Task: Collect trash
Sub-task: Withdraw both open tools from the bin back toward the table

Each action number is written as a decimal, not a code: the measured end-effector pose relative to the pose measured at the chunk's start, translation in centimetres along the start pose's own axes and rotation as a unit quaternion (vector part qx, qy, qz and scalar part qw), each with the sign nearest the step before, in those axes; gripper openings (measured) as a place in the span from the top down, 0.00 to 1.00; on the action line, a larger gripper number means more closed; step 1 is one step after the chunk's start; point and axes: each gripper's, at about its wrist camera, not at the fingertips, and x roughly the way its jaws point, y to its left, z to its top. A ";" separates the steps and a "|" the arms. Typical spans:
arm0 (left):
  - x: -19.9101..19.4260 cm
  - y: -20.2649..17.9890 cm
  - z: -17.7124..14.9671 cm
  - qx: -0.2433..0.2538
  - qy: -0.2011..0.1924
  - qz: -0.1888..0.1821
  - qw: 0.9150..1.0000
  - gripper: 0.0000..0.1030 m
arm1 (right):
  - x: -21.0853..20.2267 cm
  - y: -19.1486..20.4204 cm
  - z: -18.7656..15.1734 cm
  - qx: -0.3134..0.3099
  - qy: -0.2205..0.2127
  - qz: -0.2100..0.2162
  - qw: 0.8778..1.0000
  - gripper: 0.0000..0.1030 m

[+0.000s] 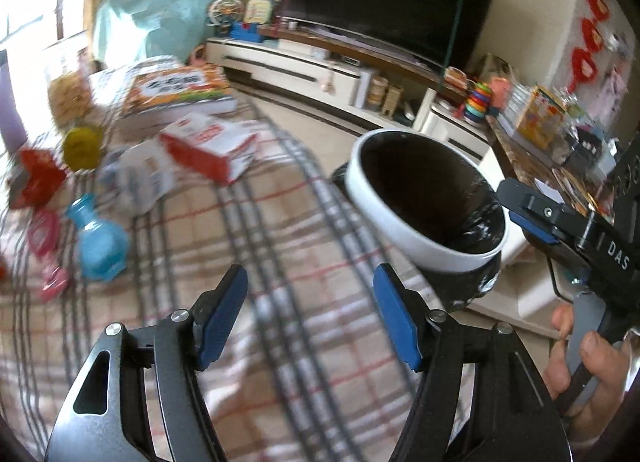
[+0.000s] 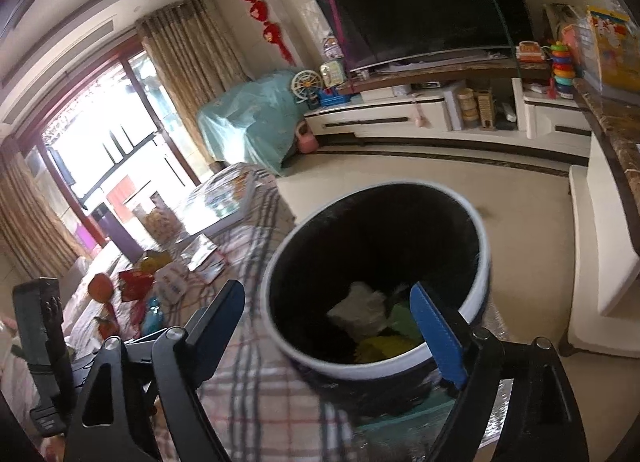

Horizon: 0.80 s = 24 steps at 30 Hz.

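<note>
In the left wrist view, the left gripper (image 1: 310, 306) stood open and empty above the plaid-covered table (image 1: 224, 229). Far to its left lay a spread of litter: a red wrapper (image 1: 36, 177), a pink packet (image 1: 42, 232) and a blue plastic bottle (image 1: 98, 244) lying on the cloth. Ahead and left of the gripper sat a yellow round item (image 1: 82, 145), blurred enough that it may have been a lid or a small tub, then a crumpled white packet (image 1: 138, 177) and a red-and-white carton (image 1: 212, 147), with a large printed box (image 1: 180, 87) behind them. Ahead and right of the gripper stood the trash bin (image 1: 424, 197), white-rimmed with a black liner, just beyond the table's edge. Farther right, the right gripper (image 1: 532, 213) reached in beside the bin's rim, a hand (image 1: 580, 358) on its handle.

In the right wrist view, the right gripper (image 2: 332, 326) was likewise open, holding nothing, its right finger (image 2: 438, 336) over the bin's near rim. The trash bin (image 2: 476, 294) sat directly ahead, holding white crumpled paper (image 2: 360, 308) and some green and yellow scraps (image 2: 384, 346). The table's litter (image 2: 160, 282) lay ahead to the left.
</note>
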 end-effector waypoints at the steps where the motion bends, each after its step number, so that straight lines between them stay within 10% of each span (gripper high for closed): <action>1: -0.4 0.7 -0.3 -0.005 -0.002 0.004 1.000 0.35 | 0.1 0.6 -0.2 -0.005 0.003 0.004 1.000 0.16; 24: -4.6 12.2 -4.3 -0.106 -0.011 0.081 0.991 0.35 | 4.6 10.1 -3.9 -0.068 0.064 0.070 0.993 0.16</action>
